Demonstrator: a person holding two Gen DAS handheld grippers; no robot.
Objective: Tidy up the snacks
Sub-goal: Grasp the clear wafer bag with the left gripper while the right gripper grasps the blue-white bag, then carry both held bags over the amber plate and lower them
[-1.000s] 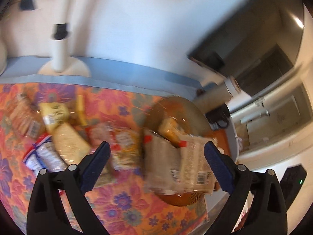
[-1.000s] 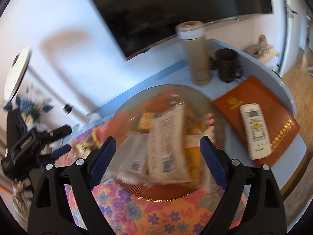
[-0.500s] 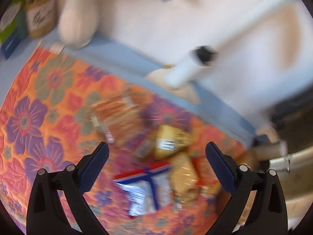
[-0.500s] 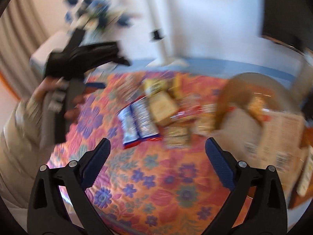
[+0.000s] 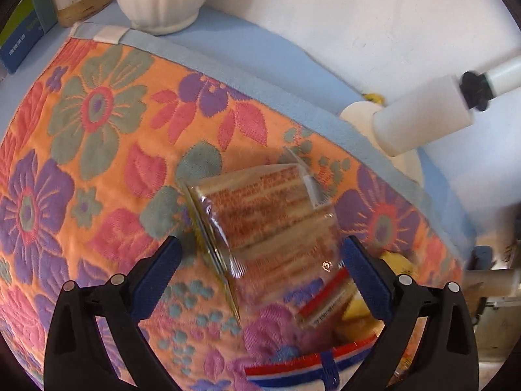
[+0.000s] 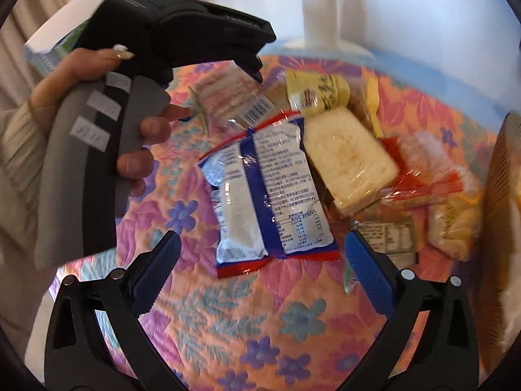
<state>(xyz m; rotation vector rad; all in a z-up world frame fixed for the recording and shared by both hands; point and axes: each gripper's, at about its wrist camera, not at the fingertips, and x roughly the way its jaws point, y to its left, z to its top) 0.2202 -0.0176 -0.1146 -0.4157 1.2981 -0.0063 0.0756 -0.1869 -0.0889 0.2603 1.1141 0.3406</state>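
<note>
Currently both claws wide, nothing gripped — left gripper [image 5: 260,267] straddles the clear cake packet [image 5: 270,224] on the floral cloth [image 5: 97,169]; right gripper [image 6: 260,267], opening, frames the blue-white bag [image 6: 267,192].

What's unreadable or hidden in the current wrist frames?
- Blue and white packet: print too small and blurred in the right wrist view; in the left wrist view the bottom edge cuts it off.
- Brown plate: cut off by the right edge, its contents unseen.
- Snacks under the white bread pack: overlapped, labels hidden.
- Clear cracker pack: label motion-blurred.
</note>
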